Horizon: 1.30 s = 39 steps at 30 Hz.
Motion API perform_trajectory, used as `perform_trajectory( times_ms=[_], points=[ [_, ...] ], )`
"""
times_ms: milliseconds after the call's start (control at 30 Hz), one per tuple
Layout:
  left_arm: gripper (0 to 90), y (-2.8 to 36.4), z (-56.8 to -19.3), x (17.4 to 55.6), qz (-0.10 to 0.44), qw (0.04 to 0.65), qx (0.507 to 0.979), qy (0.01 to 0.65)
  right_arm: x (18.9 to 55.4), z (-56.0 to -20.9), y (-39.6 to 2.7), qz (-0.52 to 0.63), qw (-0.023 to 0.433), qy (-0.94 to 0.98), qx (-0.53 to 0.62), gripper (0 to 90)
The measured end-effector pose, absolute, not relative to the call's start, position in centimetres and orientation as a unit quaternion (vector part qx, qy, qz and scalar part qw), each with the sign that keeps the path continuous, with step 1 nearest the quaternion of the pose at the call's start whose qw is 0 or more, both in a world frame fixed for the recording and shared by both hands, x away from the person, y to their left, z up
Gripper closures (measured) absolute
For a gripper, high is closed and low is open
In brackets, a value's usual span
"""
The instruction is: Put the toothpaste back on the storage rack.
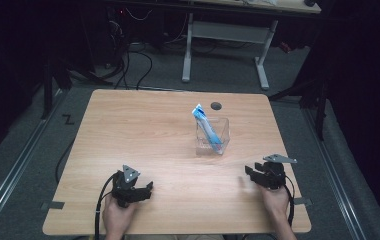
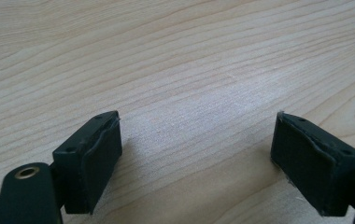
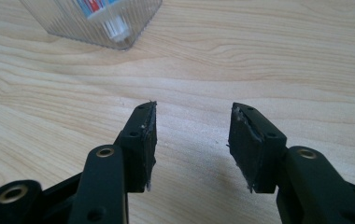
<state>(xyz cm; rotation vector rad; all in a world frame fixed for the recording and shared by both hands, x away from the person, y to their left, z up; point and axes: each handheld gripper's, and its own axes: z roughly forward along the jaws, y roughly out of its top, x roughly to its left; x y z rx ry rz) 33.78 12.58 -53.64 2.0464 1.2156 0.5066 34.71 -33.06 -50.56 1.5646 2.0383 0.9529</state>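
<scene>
Toothpaste tube (image 1: 205,127), blue-white, tilted in clear ribbed cup (image 1: 220,145); both hand-held grippers (image 1: 138,192) (image 1: 249,175) released, empty.

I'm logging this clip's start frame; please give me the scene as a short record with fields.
surface: light wooden table
container: clear ribbed plastic cup, upright, right of centre
contents: blue and white tube leaning inside the cup
left gripper: open, holding nothing, near front edge
right gripper: open, holding nothing, pointing toward the cup

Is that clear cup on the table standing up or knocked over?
Upright: the clear plastic cup stands on its base on the table, a blue toothpaste tube leaning inside it.
</scene>
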Motion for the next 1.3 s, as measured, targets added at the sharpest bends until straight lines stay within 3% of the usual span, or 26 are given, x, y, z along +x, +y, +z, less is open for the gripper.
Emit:
perform_trajectory(
  times_ms=[567,1300],
  points=[
    [16.7,12.6,-53.7,33.8,0.196,0.347,0.788,0.469,35.6,-52.0,-32.1,0.305,0.206,0.741,0.562,49.7],
    [16.7,12.6,-53.6,33.8,0.195,0.347,0.789,0.469,35.1,-53.0,-31.6,0.312,0.249,0.731,0.554,47.2]
  ],
)
